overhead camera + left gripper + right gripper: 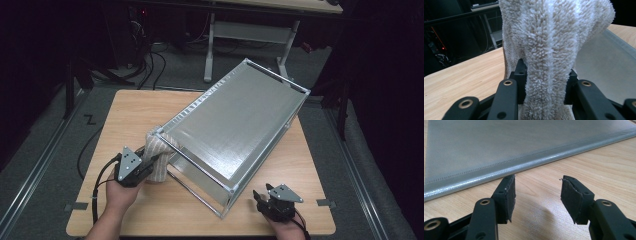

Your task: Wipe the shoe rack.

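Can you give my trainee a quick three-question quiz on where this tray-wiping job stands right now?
1. True or false: the left tool is clamped on the fluffy cloth.
2. What lies between the pads of the right tool? A) the cloth B) the tray's edge C) nothing, bare table behind
3. Fill in: the cloth touches the metal tray at its near-____ corner in the high view.

Key
1. True: the cloth is bunched between the jaws.
2. C: the pads stand apart over the wooden table, short of the tray's rim.
3. Left.
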